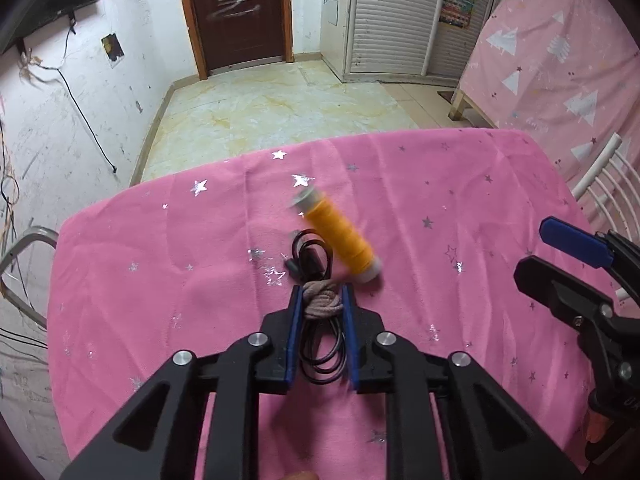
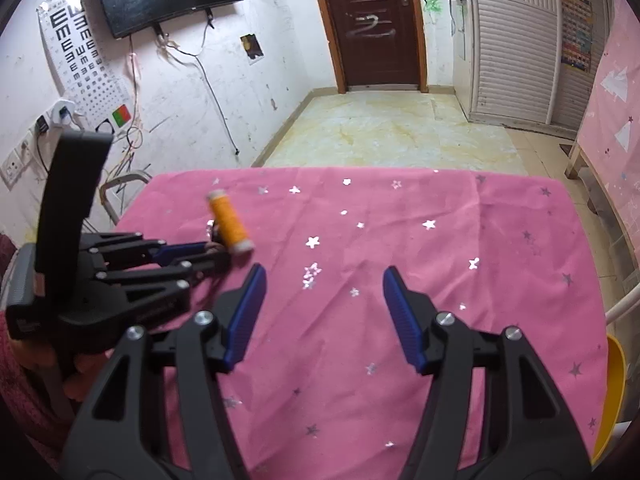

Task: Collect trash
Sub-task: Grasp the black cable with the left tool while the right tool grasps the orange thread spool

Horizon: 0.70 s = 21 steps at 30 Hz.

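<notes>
**Two items of trash on the table, one in the tongs**

Item one: a knotted beige cord point(image 1: 322, 305) bundled with a coil of thin black cable point(image 1: 320, 354), lying on the pink starred tablecloth point(image 1: 160, 280) near the middle of the table. The left tongs point(image 1: 321, 300) are closed narrowly on this bundle, blue pads against either side of the knot, the cable loops running back between the jaws.

Item two: a spool of orange thread point(image 1: 340, 240), blurred, lying just beyond the knot and close to the left tongs' tips; loose, held by nothing.

Right tongs point(image 2: 324, 280): about half open and empty, hovering over bare cloth to the right of the spool, touching nothing.

Risks, as judged:
- the grip sits on the knot only, so the slack cable loops may slide free or snag when lifted;
- the round spool may roll toward the table edge if nudged;
- the pads may catch a fold of the soft cloth and drag it.
</notes>
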Each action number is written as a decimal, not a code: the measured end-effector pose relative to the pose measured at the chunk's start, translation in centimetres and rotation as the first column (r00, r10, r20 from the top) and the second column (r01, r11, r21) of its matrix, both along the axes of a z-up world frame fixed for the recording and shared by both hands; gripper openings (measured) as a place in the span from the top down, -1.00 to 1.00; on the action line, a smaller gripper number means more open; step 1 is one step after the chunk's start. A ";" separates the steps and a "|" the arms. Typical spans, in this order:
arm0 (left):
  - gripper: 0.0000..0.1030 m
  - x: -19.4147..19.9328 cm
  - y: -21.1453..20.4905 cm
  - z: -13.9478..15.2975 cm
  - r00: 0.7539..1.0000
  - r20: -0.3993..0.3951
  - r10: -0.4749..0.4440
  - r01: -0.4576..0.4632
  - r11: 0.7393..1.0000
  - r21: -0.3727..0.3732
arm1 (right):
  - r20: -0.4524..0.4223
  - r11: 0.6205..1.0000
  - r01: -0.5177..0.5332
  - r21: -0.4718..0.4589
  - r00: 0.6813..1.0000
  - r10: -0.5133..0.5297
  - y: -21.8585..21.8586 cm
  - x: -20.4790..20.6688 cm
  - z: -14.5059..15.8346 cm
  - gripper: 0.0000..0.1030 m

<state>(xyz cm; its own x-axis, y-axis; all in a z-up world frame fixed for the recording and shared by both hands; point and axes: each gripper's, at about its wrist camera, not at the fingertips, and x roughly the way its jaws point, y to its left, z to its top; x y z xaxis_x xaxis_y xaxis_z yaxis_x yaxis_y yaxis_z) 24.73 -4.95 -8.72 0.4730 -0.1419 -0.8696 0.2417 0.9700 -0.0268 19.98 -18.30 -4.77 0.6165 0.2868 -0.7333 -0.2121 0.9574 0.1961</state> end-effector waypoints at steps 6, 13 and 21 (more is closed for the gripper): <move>0.82 -0.4 1.3 0.3 1.000 0.014 0.019 -0.019 1.000 0.002 | -0.005 0.999 -0.042 -0.011 0.999 0.042 2.3 0.8 0.0 -0.13; 0.82 -0.6 4.2 1.4 0.997 0.040 0.058 -0.058 0.998 -0.011 | -0.015 0.994 -0.103 -0.044 0.995 0.103 5.5 2.5 -0.2 -0.13; 0.82 -0.3 7.1 1.9 0.994 0.051 0.099 -0.097 0.995 -0.029 | -0.047 0.988 -0.140 -0.072 0.990 0.136 8.2 4.6 -1.0 -0.13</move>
<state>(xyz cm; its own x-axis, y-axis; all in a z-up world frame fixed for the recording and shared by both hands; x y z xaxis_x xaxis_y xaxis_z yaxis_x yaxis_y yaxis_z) 24.39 2.14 -6.84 0.5304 -0.1153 -0.8399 0.1474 0.9882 -0.0426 24.57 -10.11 -5.73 0.5430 0.3103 -0.7803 -0.3364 0.9318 0.1365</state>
